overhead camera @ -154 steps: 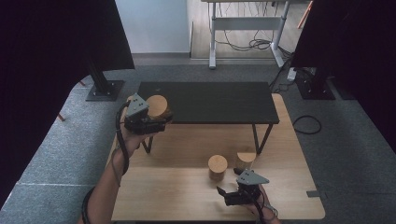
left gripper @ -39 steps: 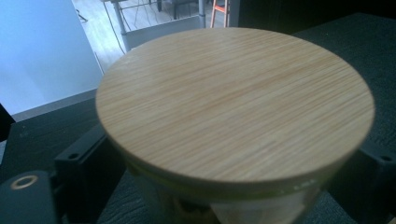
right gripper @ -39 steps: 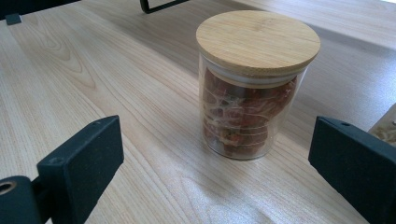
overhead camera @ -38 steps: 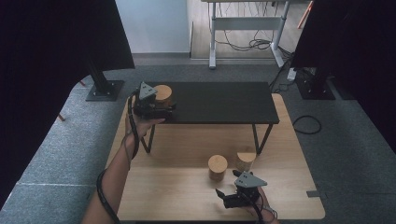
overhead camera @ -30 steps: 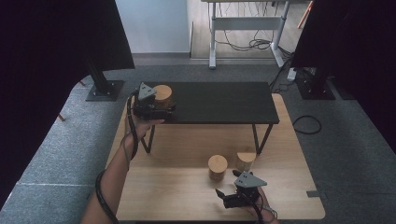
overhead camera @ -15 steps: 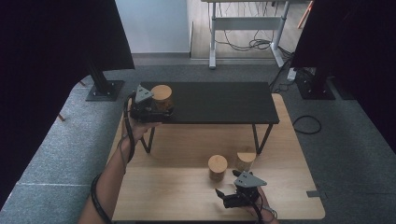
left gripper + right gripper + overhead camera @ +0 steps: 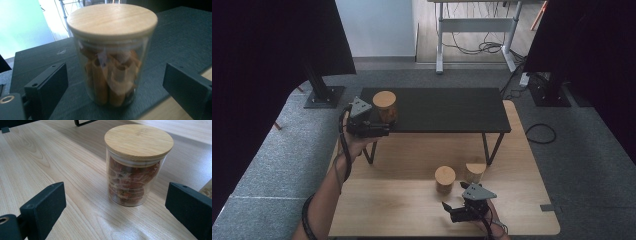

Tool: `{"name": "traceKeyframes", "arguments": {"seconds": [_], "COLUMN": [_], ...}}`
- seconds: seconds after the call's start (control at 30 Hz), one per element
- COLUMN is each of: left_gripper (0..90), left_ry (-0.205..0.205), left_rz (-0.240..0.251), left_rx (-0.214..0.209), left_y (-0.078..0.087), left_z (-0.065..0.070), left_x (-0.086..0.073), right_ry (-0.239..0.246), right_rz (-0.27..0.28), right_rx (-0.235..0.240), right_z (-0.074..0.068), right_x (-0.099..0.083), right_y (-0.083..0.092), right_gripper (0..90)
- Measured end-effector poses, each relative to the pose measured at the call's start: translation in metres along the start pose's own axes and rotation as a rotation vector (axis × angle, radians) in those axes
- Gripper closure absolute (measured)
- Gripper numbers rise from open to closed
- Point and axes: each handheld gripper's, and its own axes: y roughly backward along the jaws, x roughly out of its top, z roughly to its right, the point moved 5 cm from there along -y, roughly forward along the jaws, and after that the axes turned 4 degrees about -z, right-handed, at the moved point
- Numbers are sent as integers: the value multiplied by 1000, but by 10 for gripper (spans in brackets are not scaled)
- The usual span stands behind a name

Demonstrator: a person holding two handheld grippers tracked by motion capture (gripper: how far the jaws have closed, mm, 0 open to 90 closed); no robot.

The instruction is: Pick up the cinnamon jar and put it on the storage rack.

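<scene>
Since half a second ago the left gripper has slid back from the jar on the black shelf upper left — fingers spread, jar standing free. Lower right, the right gripper fingers gape before a second jar on the table.

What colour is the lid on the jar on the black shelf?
Light wood-coloured lid, clearest in the left gripper view.

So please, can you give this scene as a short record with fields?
surface: light wooden table with a low black shelf on it
left gripper: open, jaws on both sides of a glass jar with wooden lid on the shelf
right gripper: open, facing a second lidded glass jar on the table
third jar: beside the second
</scene>
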Motion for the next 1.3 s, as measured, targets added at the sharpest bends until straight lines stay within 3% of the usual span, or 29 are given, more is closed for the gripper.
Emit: {"name": "traceKeyframes", "arguments": {"seconds": [0.2,0.57,0.73,0.9,1.1,1.3], "left_gripper": [56,61,66,67,73,79], "left_ry": [-5,23,54,53,53,93], "left_rz": [-8,2,7,1,-39,-69], "left_rx": [-6,-17,-44,-52,-24,-46], "left_y": [16,43,47,48,47,45], "left_z": [0,4,6,14,23,24], "left_x": [-9,-24,-36,-50,-67,-88], "right_ry": [-1,-2,-1,-3,-4,0], "right_rz": [2,2,2,-1,3,-1], "right_rx": [0,-2,-5,-2,-4,-3], "right_z": [0,1,1,2,3,2], "right_x": [0,0,-1,-1,-1,-1], "right_y": [0,0,1,0,1,0], "right_gripper": [25,25,25,25,25,25]}}
